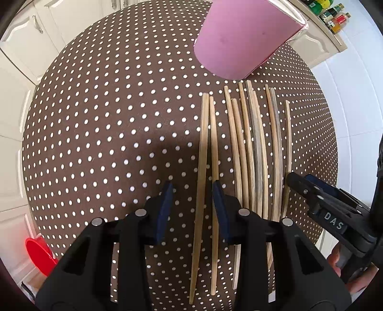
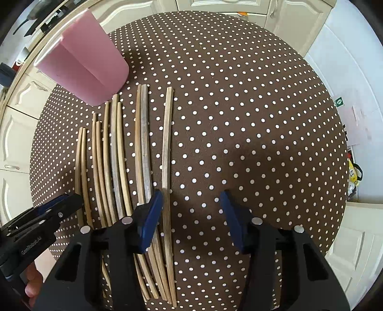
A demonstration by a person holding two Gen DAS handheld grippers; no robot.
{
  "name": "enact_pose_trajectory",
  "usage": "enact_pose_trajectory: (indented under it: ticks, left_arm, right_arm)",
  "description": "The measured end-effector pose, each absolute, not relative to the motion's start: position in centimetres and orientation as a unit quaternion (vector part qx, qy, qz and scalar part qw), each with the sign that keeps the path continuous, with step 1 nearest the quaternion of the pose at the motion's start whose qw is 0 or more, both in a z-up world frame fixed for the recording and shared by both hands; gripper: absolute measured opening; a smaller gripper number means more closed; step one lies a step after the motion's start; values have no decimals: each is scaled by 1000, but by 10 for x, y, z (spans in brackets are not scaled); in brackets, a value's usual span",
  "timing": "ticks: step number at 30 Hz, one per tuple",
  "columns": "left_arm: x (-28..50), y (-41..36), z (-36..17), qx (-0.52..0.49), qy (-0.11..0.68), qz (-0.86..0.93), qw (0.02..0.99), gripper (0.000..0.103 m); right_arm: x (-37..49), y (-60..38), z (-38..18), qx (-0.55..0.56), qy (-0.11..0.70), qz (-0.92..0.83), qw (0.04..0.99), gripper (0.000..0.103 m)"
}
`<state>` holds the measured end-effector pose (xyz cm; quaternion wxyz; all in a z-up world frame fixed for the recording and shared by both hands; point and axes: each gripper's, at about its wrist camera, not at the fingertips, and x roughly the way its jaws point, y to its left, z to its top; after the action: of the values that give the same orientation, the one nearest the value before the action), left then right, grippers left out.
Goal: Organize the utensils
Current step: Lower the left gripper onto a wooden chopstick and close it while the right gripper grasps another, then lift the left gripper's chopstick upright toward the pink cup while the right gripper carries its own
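Note:
Several wooden chopsticks (image 1: 253,148) lie side by side on the polka-dot table (image 1: 107,134), below a pink cup (image 1: 239,36). My left gripper (image 1: 192,189) is open above the table, its jaws on either side of the leftmost chopstick (image 1: 202,167). The right gripper shows at the right edge of the left wrist view (image 1: 308,189). In the right wrist view the chopsticks (image 2: 115,162) lie left of centre and the pink cup (image 2: 88,62) stands at upper left. My right gripper (image 2: 191,193) is open and empty, its left finger beside the rightmost chopstick (image 2: 166,153). The left gripper (image 2: 62,203) shows at lower left.
The round table has a brown cloth with white dots (image 2: 239,119). White cabinets (image 1: 28,36) surround it. A red bowl (image 1: 38,253) sits on the floor at lower left. Bottles (image 1: 332,14) stand on a counter at upper right.

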<state>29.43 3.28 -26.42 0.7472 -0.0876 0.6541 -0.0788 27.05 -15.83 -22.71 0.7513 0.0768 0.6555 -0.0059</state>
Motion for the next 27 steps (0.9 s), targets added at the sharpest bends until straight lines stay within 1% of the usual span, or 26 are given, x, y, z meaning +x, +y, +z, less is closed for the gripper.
enact_pose_trajectory:
  ticks: [5,9,11,12,13,14,15,17,18,27]
  left_arm:
    - [301,18,-268,-66,645,-70,758,35]
    - [311,10,-272,-67,646,-60,758,35]
    - [317,6,-274,-72,646,-51,758,35]
    - [323,2,-276,-71,646,-50,758,33]
    - [329,-1,-278,-66,644,-48,761,25]
    - [334,-4,-282,-55,646,-40,760,7]
    - [334,0,-282,-57,644,-42,762,7]
    - [339,4,-284,-81,645,-47,758,7]
    - [340,5,-285,-91,645,-49,757,6]
    - [340,16,-279,-100,636,-46,764,6]
  right_arm:
    - [281,-147,-234,54,656,-6,753,48]
    - [291,-126,-240,11,660,-15,751,48]
    - [293,-124,-242,11,659,-20,751,47]
    - [295,-122,-242,12,659,-20,752,45]
    - [293,-118,-237,10,658,-19,753,39]
    - [294,-116,-236,9,656,-17,755,30]
    - [294,-114,-237,9,654,-17,756,25]
    - [296,-116,-235,19,652,-20,758,9]
    - [299,-116,-235,24,651,-20,759,6]
    - [302,-142,-231,69,640,-20,765,5]
